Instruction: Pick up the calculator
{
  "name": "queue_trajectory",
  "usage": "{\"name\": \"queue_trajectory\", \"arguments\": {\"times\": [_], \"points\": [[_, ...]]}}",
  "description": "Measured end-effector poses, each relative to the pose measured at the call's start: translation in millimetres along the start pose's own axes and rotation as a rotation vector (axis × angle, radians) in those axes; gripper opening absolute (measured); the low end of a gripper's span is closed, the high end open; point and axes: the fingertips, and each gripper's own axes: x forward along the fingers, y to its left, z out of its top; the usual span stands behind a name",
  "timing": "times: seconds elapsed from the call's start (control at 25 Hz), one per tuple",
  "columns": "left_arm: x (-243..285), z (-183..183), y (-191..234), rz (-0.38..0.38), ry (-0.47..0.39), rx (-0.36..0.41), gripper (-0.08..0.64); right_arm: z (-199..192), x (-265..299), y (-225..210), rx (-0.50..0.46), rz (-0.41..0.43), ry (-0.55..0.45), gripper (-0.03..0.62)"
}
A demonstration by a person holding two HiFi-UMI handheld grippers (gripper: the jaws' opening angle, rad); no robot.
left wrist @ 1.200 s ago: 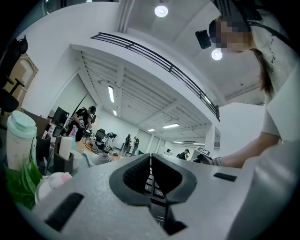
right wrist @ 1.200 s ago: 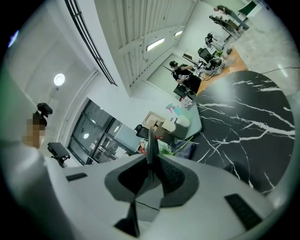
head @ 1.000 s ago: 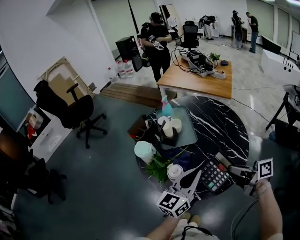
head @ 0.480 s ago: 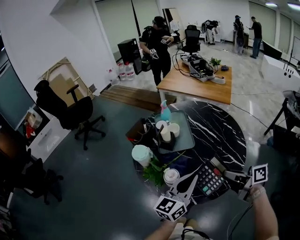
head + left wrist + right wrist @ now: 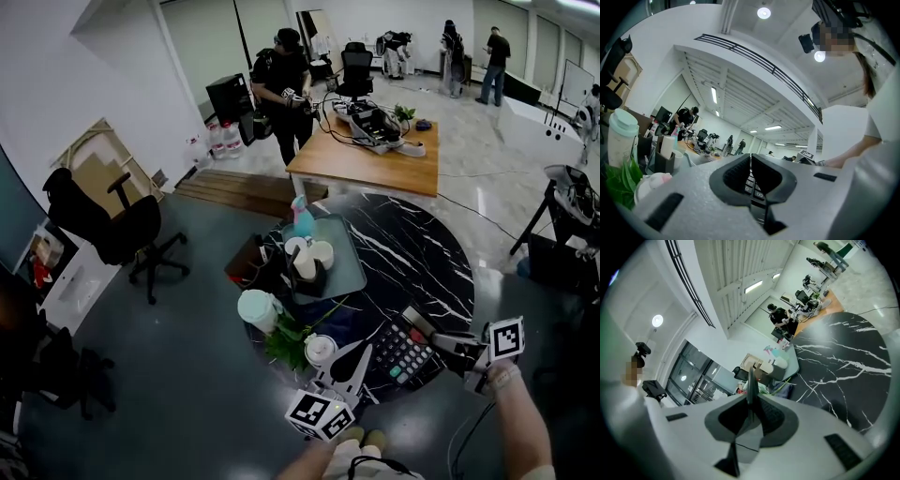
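Right claw [image 5: 442,340] is closed on the far right edge of the calculator [image 5: 401,352]. In the right gripper view the claw [image 5: 751,405] has its two pads pressed against a thin plate seen edge-on, which is the calculator [image 5: 750,380] standing up between them. The calculator sits at the near rim of the round black marble desk [image 5: 422,262], keys facing up. Whether it is clear of the desk or resting on it I cannot tell.

Left claw [image 5: 361,354] is just beside the calculator's left side. In the left gripper view the claw [image 5: 750,169] has its pads brought together with only a slit between them and nothing gripped. The calculator's keys [image 5: 753,187] show just past the pads.

To the left of the left claw stand a small lidded cup [image 5: 321,349], a green leafy plant [image 5: 284,339] and a tall cup with a pale teal lid [image 5: 257,307]. Further back on the desk a grey tray [image 5: 349,272] carries white cups, with a spray bottle [image 5: 302,217] at its far end.
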Motion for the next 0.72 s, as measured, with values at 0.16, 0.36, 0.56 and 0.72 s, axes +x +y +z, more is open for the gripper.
{"name": "queue_trajectory", "arguments": {"times": [0.16,0.36,0.56,0.72], "points": [[1.6,-2.8,0.8,-0.007,0.008,-0.006,0.017,-0.8,-3.3,-6.9,0.007,-0.024,-0.006,0.057],[-3.2,-11.7,2.8,-0.007,0.024,-0.015,0.017,-4.8,-5.7,-14.0,0.02,-0.033,-0.019,0.057],[-7.0,-20.8,2.8,-0.011,0.048,-0.025,0.017,-10.8,-4.1,-20.5,0.024,-0.049,-0.016,0.057],[-11.4,-30.8,4.3,-0.001,0.07,-0.041,0.017,-16.5,-2.1,-27.1,0.042,-0.055,-0.019,0.057]]}}
